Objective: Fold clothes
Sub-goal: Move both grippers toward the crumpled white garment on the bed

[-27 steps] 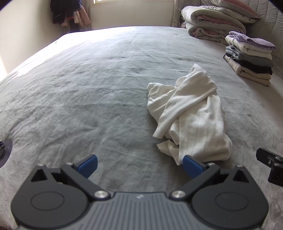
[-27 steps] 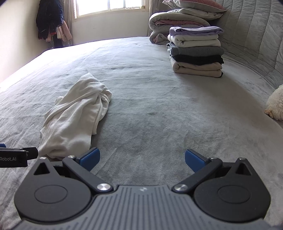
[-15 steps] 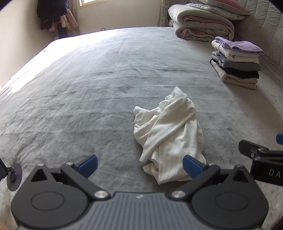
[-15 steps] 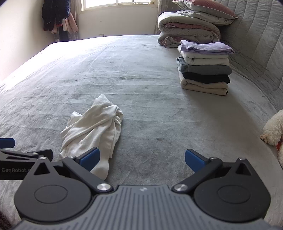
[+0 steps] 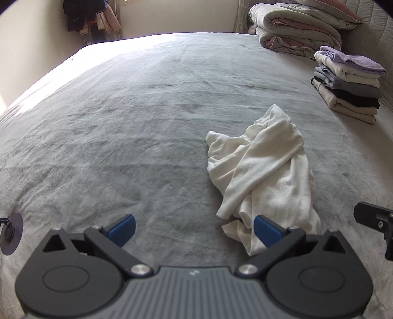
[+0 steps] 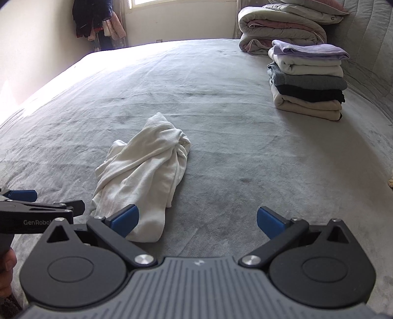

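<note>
A crumpled white garment (image 5: 265, 171) lies in a loose heap on the grey bed (image 5: 135, 117). My left gripper (image 5: 194, 229) is open and empty, hovering just short of the garment's near end, which lies by its right finger. My right gripper (image 6: 197, 219) is open and empty; the same garment (image 6: 147, 171) lies ahead of its left finger. The left gripper's body shows at the left edge of the right wrist view (image 6: 36, 216).
A stack of folded clothes (image 6: 307, 78) stands at the far right of the bed, also in the left wrist view (image 5: 348, 83). Rolled quilts (image 6: 280, 27) lie behind it by the padded headboard. Clothes hang in the far corner (image 6: 95, 19).
Both grippers have drawn back from the garment and then shifted; the garment now sits nearer the left gripper's right finger again. The garment itself has not moved. Both stay open.
</note>
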Tool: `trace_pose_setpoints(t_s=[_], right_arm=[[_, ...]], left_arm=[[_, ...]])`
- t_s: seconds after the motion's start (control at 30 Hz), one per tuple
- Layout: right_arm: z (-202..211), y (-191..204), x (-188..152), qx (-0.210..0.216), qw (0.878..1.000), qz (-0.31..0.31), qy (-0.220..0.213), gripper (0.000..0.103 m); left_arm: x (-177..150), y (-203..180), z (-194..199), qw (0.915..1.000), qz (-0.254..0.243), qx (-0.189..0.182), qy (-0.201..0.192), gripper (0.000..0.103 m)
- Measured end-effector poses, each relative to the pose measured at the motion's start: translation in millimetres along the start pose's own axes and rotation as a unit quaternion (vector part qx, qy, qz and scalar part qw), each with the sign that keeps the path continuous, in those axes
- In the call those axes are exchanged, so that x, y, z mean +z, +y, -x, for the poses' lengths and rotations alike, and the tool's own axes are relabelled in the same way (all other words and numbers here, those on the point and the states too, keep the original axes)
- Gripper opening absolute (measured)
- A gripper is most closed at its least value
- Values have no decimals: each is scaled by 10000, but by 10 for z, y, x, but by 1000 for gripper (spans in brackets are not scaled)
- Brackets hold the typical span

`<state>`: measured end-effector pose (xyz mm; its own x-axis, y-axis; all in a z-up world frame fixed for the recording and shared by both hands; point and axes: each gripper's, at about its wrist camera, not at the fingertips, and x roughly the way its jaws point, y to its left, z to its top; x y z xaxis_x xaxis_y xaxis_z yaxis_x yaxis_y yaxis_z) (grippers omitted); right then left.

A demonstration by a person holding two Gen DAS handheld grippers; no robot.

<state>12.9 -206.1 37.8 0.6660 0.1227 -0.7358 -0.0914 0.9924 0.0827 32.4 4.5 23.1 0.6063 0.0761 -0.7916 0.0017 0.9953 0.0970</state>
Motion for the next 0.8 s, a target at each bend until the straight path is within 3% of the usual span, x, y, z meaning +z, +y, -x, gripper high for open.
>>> trace_pose_setpoints(t_s=[0.17, 0.4, 0.8], right_arm=[[-95, -116, -30, -55, 9992, -364, 129, 103], [-102, -127, -85, -141, 9988, -447, 123, 103], [-128, -48, -111, -168, 9994, -271, 116, 103]], left_arm=[[-10, 66, 54, 9993, 104, -16, -367, 103], [-22, 61, -2, 9998, 129, -84, -149, 103], [-51, 27, -35, 9999, -10, -3, -119, 103]])
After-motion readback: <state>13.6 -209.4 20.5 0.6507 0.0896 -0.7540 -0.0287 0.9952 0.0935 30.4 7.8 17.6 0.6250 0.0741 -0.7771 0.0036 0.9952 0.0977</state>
